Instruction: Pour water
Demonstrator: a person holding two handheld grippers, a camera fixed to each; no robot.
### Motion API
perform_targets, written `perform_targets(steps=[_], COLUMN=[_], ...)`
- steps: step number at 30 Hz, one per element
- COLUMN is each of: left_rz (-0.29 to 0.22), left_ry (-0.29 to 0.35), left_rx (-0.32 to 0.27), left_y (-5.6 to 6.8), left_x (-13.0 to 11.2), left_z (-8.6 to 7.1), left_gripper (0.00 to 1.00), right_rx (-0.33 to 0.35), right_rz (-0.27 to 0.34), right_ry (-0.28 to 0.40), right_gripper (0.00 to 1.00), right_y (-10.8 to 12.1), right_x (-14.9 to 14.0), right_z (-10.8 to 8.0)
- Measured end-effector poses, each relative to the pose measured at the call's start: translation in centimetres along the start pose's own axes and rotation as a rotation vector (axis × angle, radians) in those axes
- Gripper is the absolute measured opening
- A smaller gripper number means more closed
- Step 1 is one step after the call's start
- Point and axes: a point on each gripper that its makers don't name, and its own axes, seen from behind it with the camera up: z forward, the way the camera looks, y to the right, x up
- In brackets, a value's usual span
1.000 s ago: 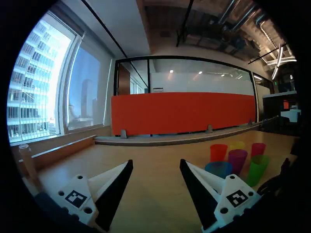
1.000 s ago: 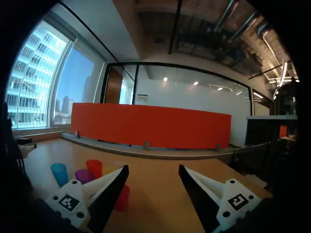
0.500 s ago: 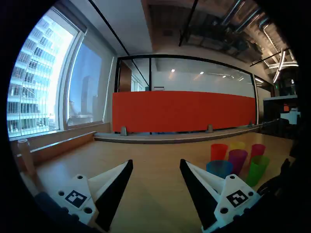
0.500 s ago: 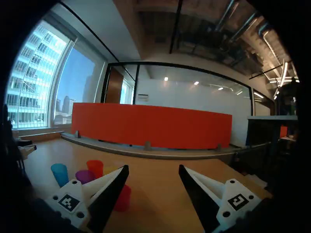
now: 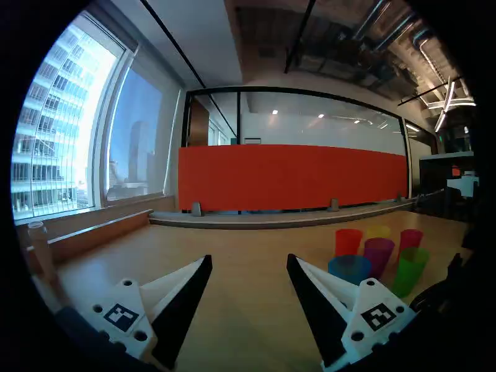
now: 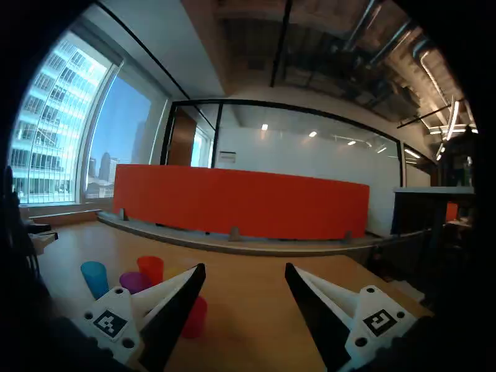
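Note:
Several coloured plastic cups stand in a cluster on the wooden table: in the left gripper view, a red cup point(image 5: 348, 242), a yellow cup point(image 5: 378, 232), a pink cup point(image 5: 410, 239), a purple cup point(image 5: 378, 256), a blue cup point(image 5: 349, 270) and a green cup point(image 5: 410, 270), to the right of my left gripper point(image 5: 248, 263), which stands open and empty. In the right gripper view, a blue cup point(image 6: 94, 278), purple cup point(image 6: 134, 281), red cup point(image 6: 150, 269) and pink cup point(image 6: 194, 316) sit left of and behind my open, empty right gripper point(image 6: 245, 273).
The wooden table point(image 5: 248, 248) runs back to an orange divider panel point(image 5: 291, 177). A clear tube-like container point(image 5: 43, 251) stands at the left edge by the window sill. The other gripper's tip point(image 6: 40, 239) shows at the far left of the right gripper view.
The left gripper view has tilted slightly; the right gripper view has barely shifted. Both grippers stay open and no cup has moved.

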Motion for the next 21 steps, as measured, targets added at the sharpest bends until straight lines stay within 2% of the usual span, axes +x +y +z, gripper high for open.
perform_targets(steps=[11,21], left_rz=[0.001,0.0], left_ry=[-0.001,-0.002], left_rx=[0.001,0.001], left_y=[0.0,0.0], left_x=[0.0,0.1], left_z=[0.0,-0.1], left_gripper=[0.89,0.89], right_rx=[-0.009,-0.022], right_rz=[0.01,-0.015], right_ry=[0.004,0.036], right_gripper=[0.99,0.99], right_y=[0.7,1.7], right_x=[-0.6,-0.7], right_z=[-0.4,-0.6])
